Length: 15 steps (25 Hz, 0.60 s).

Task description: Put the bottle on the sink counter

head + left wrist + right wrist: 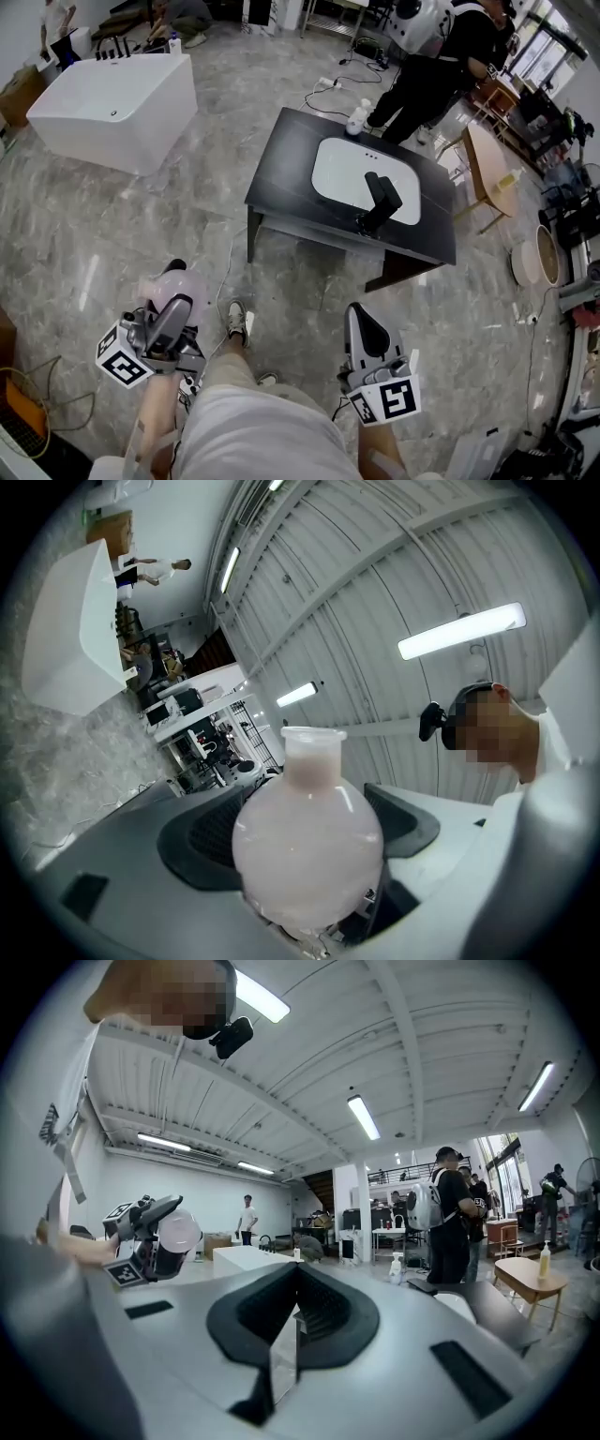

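A round, pale pink bottle (307, 846) with a short neck sits between the dark pads of my left gripper (305, 832), which is shut on its wide body. In the head view that bottle (185, 286) is held low at the left, over the floor and well short of the dark sink counter (281, 178). The counter has a white basin (342, 164) and a black faucet (380, 202). My right gripper (367, 323) hangs at the lower right, shut with nothing in it; its pads (333, 1321) meet. The right gripper view also catches the held bottle (176, 1234).
A white spray bottle (357, 117) stands on the counter's far edge, with a person in black (436, 61) just behind it. A white bathtub (117, 98) is at the upper left. A wooden table (487, 164) stands to the right. My own legs and shoe (236, 319) are below.
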### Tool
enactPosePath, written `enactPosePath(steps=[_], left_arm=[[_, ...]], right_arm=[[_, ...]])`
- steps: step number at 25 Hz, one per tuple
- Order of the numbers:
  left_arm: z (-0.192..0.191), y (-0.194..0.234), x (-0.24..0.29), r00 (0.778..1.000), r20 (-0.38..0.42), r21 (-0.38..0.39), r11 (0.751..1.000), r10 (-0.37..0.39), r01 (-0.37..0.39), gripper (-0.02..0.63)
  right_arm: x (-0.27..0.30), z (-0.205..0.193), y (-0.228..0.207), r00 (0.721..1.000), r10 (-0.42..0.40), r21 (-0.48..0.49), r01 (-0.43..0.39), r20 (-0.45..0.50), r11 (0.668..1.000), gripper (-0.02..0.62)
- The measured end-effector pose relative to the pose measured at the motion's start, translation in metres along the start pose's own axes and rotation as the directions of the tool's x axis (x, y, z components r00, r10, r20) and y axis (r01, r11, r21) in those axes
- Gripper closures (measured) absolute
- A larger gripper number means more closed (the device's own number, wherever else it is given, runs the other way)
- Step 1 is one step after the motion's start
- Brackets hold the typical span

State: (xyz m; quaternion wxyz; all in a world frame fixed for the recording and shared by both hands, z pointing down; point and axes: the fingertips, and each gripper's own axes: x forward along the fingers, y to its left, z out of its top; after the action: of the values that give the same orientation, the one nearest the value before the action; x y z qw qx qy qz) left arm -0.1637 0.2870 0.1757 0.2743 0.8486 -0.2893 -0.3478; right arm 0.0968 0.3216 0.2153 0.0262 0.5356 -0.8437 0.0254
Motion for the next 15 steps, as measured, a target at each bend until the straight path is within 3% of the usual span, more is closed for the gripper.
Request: enactPosePath(steps=[15], left_arm=[[0.069, 0.156, 0.16, 0.991, -0.104, -0.009, 0.996, -0.086, 0.085, 0.199]], right_arm=[[0.215, 0.022, -0.061, 0.996, -0.052, -0.033, 0.05, -0.071, 0.998, 0.584]])
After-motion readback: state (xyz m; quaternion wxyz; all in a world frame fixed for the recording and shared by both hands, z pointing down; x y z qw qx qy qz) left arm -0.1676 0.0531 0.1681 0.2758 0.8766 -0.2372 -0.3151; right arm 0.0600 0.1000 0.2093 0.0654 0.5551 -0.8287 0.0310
